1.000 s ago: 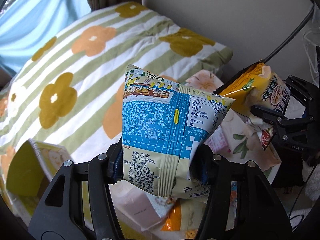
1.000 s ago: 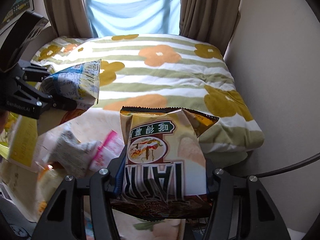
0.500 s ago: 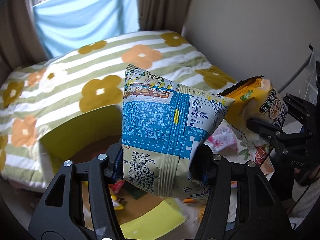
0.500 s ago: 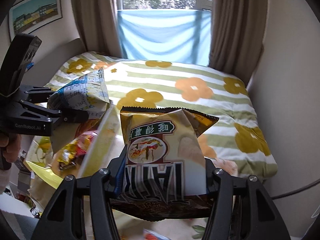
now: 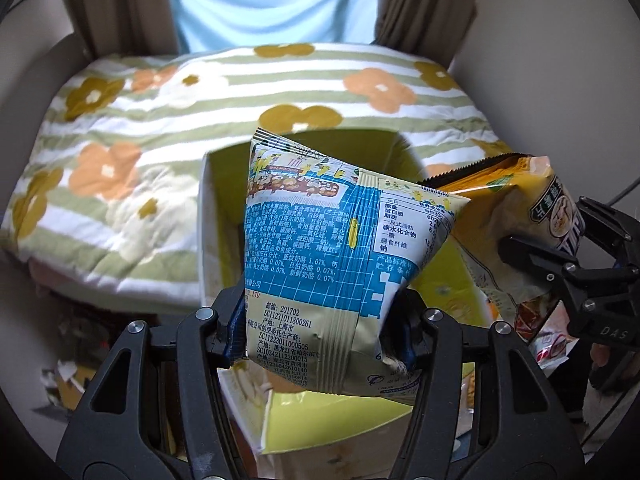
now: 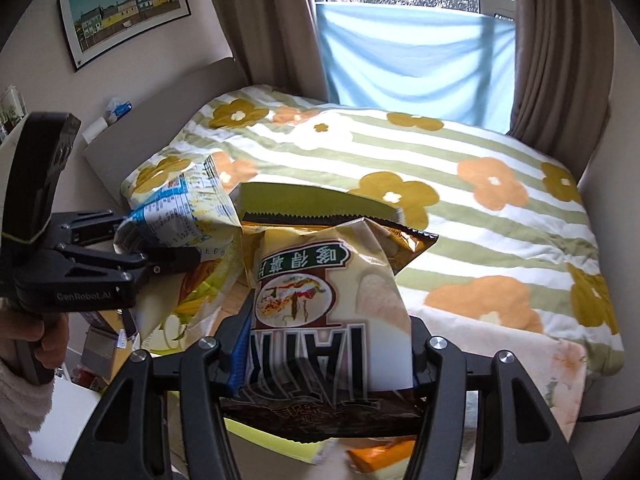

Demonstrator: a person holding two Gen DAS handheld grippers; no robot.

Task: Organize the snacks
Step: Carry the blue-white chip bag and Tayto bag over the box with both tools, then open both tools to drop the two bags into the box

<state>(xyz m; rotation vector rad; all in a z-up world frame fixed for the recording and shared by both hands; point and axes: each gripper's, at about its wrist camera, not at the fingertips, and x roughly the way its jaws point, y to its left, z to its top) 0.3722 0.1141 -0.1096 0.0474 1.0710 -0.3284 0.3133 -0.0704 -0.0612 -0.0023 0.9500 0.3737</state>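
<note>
Snacks are in both our grips: our left gripper point(image 5: 320, 320) is clamped partway closed on a blue-and-cream snack bag point(image 5: 332, 248), and our right gripper point(image 6: 328, 356) pinches the lower end of a yellow chip bag point(image 6: 324, 300), printed side toward its camera and upside down. In the left wrist view the chip bag point(image 5: 516, 208) sits at three o'clock of the blue one, close beside it. Both hang over a yellow-lined box point(image 5: 440, 292) that stands against the flowered quilt point(image 5: 160, 120), which fills twelve o'clock.

We judge the main risk to be the two bags colliding over the opening, since they look nearly touching; a knock could twist one out of its pads. Puffy bags also slide, and a release too far out could drop one beside the box.

Our own bags hide most of the box's inside, so we cannot tell how full it is. Loose packets at five o'clock of the right view are blurred.
</note>
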